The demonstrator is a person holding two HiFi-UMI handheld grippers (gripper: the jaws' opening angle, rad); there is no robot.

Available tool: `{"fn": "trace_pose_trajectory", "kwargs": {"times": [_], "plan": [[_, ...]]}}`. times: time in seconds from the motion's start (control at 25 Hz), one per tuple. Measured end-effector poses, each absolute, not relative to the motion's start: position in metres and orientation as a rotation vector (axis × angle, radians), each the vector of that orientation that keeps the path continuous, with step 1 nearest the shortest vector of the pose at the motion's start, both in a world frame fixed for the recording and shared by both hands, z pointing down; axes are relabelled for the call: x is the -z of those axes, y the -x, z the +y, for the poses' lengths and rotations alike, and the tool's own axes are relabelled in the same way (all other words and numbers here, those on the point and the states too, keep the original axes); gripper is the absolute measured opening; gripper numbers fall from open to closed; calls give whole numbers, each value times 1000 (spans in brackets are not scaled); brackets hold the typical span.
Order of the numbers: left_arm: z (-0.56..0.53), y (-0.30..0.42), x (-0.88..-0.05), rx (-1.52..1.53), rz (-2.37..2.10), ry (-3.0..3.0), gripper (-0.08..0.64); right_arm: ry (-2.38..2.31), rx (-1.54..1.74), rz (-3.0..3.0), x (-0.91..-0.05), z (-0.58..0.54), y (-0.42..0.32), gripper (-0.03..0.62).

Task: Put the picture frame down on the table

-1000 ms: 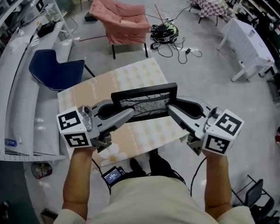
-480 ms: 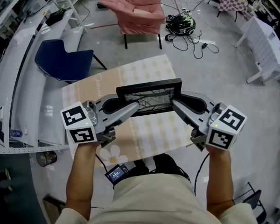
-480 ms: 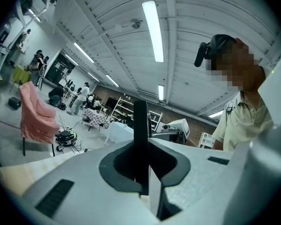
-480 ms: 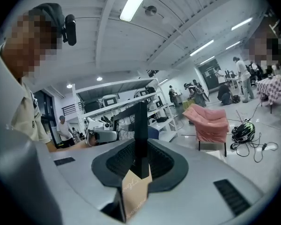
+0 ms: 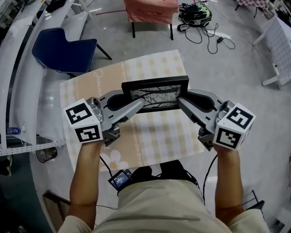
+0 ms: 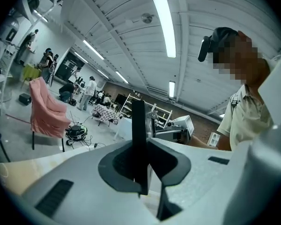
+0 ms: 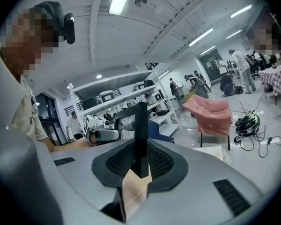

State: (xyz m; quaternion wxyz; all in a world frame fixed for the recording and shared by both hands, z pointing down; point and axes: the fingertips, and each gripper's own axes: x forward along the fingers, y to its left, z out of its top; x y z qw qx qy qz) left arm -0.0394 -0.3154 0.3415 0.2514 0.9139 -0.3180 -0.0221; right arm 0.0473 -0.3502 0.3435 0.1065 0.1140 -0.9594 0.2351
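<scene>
No word or number can be read anywhere. The tablecloth (image 5: 155,135) carries a line of faint script near its left edge, too pale to make out. A small blue label (image 5: 11,130) on the white shelf (image 5: 17,93) at the left is too small to read, and so is the lit screen of the device (image 5: 119,180) at the person's waist. The cubes on the left gripper (image 5: 139,104) and the right gripper (image 5: 181,103) show only black-and-white square patterns, no letters.

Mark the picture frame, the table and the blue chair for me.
picture frame (image 5: 157,95), head view, centre of its picture.
table (image 5: 153,140), head view, bare checked top.
blue chair (image 5: 65,57), head view, its seat.
</scene>
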Motion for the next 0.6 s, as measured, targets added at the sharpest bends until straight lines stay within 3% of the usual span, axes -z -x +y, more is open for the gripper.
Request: {"fn": "trace_pose_trajectory", "kwargs": {"times": [0.28,0.6], "plan": [[-356,55,-413,73,-926,-2397,60,-280,-739,-2760,-412,-394,-31,72],[-374,69,-439,9,-969,-2333,69,-265,-820,-2716,-440,-411,-16,72]]}}
